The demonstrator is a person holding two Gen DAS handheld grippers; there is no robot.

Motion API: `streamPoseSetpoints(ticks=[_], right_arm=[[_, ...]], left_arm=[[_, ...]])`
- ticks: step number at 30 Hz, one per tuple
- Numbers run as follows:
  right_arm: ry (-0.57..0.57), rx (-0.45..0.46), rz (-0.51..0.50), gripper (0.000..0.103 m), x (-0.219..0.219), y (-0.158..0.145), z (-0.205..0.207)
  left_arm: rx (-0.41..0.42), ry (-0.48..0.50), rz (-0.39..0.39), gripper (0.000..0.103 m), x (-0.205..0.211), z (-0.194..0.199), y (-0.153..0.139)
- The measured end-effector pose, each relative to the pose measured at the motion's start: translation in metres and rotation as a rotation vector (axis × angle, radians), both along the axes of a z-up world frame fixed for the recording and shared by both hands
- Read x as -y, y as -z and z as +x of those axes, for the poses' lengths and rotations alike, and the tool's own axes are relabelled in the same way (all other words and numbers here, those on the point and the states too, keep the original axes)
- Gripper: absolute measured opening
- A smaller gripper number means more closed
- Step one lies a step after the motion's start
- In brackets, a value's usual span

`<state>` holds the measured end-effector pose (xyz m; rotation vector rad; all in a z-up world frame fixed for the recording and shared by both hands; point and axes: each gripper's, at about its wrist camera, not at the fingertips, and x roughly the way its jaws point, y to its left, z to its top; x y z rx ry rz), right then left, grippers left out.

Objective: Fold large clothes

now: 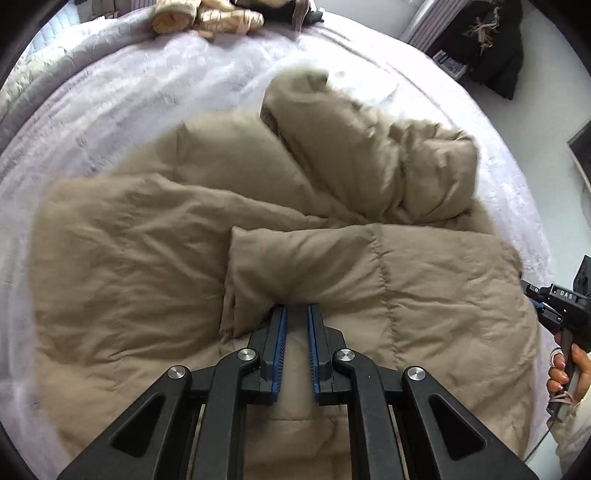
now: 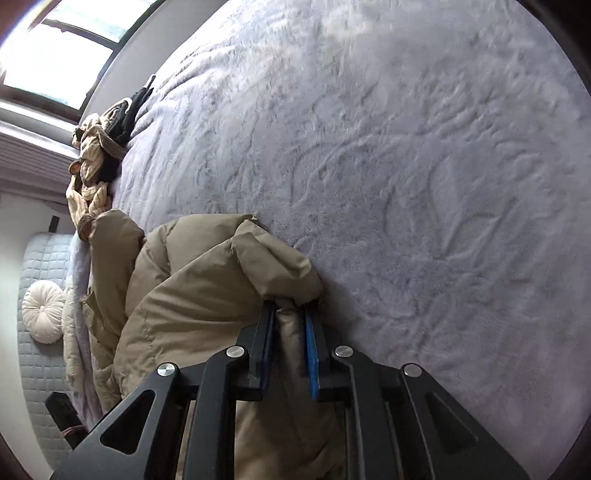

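A tan quilted puffer coat (image 1: 147, 251) lies spread on the bed, one sleeve bunched at the far right. My left gripper (image 1: 296, 308) is shut on a folded edge of the coat near its middle, with cloth between the blue pads. In the right wrist view my right gripper (image 2: 290, 306) is shut on a padded edge of the coat (image 2: 207, 280), held close above the bedcover. The right gripper also shows in the left wrist view (image 1: 557, 306) at the coat's right edge, held by a hand.
The bed is covered with a pale lilac embossed blanket (image 2: 406, 166). A heap of striped beige and dark clothes (image 1: 214, 18) lies at the far edge of the bed. A round white cushion (image 2: 42, 310) sits at the headboard side. A dark garment (image 1: 495, 44) hangs beyond the bed.
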<state>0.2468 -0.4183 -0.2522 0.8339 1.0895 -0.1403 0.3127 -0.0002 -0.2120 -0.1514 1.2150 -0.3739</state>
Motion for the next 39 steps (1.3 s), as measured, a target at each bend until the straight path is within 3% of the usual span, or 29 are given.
streamPoseSetpoints(ticks=[4, 7, 9, 12, 15, 23, 24, 25, 26, 27, 29, 30, 31, 32, 34, 39], right_arm=[[-0.048, 0.054, -0.195, 0.016, -0.007, -0.05, -0.033], [-0.153, 0.128, -0.264, 0.016, -0.03, -0.079, -0.066], [-0.227, 0.122, -0.273, 0.016, -0.045, -0.076, -0.076], [-0.297, 0.029, -0.304, 0.015, -0.061, -0.045, -0.074], [-0.313, -0.004, -0.275, 0.014, -0.062, -0.012, -0.07], [-0.288, 0.011, -0.235, 0.019, -0.048, -0.048, -0.087], [-0.279, 0.014, -0.216, 0.02, -0.044, -0.053, -0.094], [-0.27, 0.016, -0.195, 0.029, -0.042, -0.056, -0.1], [-0.258, 0.019, -0.171, 0.044, -0.039, -0.06, -0.11], [-0.25, 0.02, -0.16, 0.05, -0.037, -0.062, -0.116], [-0.238, 0.023, -0.141, 0.053, -0.034, -0.067, -0.129], [-0.239, 0.02, -0.132, 0.053, -0.038, -0.068, -0.124], [-0.241, 0.014, -0.124, 0.053, -0.037, -0.068, -0.128], [-0.241, 0.01, -0.119, 0.053, -0.039, -0.069, -0.13], [-0.246, 0.003, -0.108, 0.053, -0.039, -0.067, -0.135], [-0.252, -0.004, -0.098, 0.053, -0.041, -0.068, -0.141]], left_arm=[[0.027, 0.029, -0.008, 0.013, -0.012, -0.02, -0.02], [0.012, 0.068, 0.047, 0.013, -0.009, -0.034, -0.008], [0.004, 0.077, 0.101, 0.013, -0.007, -0.037, 0.01], [0.004, 0.069, 0.086, 0.013, -0.006, -0.033, 0.031], [0.003, 0.065, 0.111, 0.013, -0.002, -0.03, 0.028], [0.038, 0.012, 0.197, 0.013, -0.008, -0.051, -0.017], [0.038, 0.005, 0.209, 0.013, -0.01, -0.061, -0.024], [0.035, -0.002, 0.214, 0.013, -0.011, -0.066, -0.027], [0.034, -0.012, 0.219, 0.013, -0.012, -0.071, -0.03], [0.034, -0.02, 0.221, 0.013, -0.013, -0.077, -0.033], [0.03, -0.031, 0.22, 0.013, -0.016, -0.088, -0.036], [0.024, -0.039, 0.22, 0.021, -0.017, -0.093, -0.037], [0.018, -0.047, 0.221, 0.04, -0.019, -0.098, -0.038], [0.014, -0.06, 0.229, 0.098, -0.021, -0.104, -0.038], [0.06, -0.105, 0.252, 0.102, -0.021, -0.117, -0.046], [0.036, -0.117, 0.255, 0.102, -0.016, -0.131, -0.052]])
